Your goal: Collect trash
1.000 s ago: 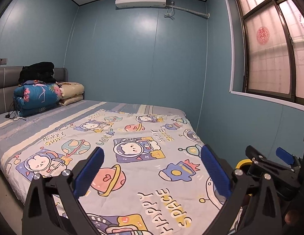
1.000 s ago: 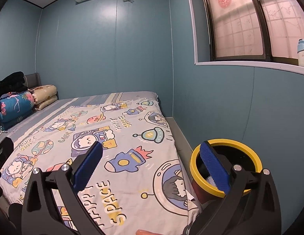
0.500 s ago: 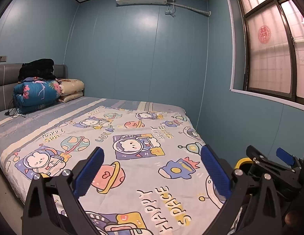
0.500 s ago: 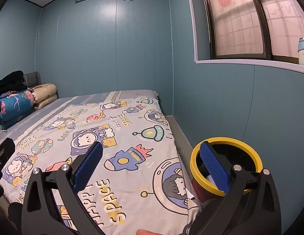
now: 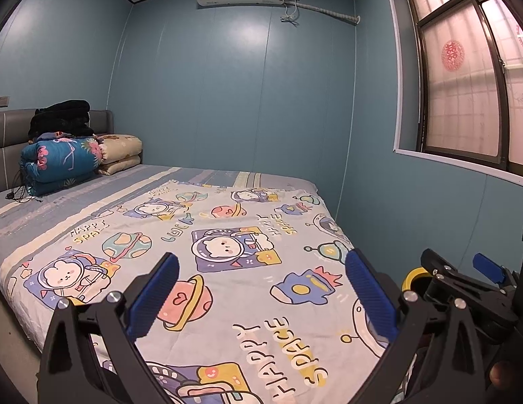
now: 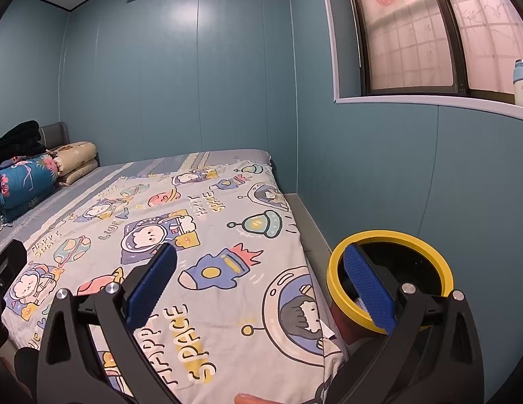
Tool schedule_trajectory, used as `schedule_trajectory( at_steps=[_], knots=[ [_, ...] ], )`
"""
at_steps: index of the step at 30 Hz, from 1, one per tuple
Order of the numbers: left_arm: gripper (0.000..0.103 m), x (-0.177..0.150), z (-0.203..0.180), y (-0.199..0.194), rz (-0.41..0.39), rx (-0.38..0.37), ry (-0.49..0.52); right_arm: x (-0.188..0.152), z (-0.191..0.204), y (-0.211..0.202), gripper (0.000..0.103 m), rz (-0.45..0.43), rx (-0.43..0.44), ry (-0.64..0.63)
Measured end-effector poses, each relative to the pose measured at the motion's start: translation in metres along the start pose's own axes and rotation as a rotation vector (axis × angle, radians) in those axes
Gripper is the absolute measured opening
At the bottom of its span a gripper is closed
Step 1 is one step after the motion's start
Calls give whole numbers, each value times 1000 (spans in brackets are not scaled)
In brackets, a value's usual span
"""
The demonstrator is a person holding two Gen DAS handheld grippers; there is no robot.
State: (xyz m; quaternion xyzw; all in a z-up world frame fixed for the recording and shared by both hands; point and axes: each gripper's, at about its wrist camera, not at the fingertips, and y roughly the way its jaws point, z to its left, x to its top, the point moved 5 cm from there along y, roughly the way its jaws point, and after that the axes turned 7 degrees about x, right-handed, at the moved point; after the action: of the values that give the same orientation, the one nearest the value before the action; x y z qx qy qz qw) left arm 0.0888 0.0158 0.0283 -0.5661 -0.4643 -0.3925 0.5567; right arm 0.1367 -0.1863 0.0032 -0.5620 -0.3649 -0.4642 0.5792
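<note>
A trash bin with a yellow rim (image 6: 389, 279) and a dark inside stands on the floor between the bed's right side and the blue wall. A sliver of its rim shows in the left wrist view (image 5: 411, 277). My right gripper (image 6: 261, 289) is open and empty, held above the bed's near right corner, its right finger in front of the bin's rim. My left gripper (image 5: 261, 296) is open and empty above the bed's near end. The right gripper shows at the right edge of the left wrist view (image 5: 463, 279). No loose trash shows on the bed.
The bed (image 5: 227, 235) has a cartoon space-print cover. Folded quilts (image 5: 59, 165) and dark clothes (image 5: 59, 121) are piled by the grey headboard, with a black cable nearby. A window (image 6: 430, 33) has a bottle (image 6: 522, 82) on its sill.
Both views have tilted slightly upward, so the bed sits a little lower in frame. Both grippers stay open and empty.
</note>
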Motion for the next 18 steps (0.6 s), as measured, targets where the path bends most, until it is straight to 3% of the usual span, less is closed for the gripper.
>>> schedule_trajectory(
  at_steps=[18],
  knots=[
    [95, -2, 0, 4, 7, -5, 5, -4, -1, 4, 95, 17, -2, 7]
  ],
)
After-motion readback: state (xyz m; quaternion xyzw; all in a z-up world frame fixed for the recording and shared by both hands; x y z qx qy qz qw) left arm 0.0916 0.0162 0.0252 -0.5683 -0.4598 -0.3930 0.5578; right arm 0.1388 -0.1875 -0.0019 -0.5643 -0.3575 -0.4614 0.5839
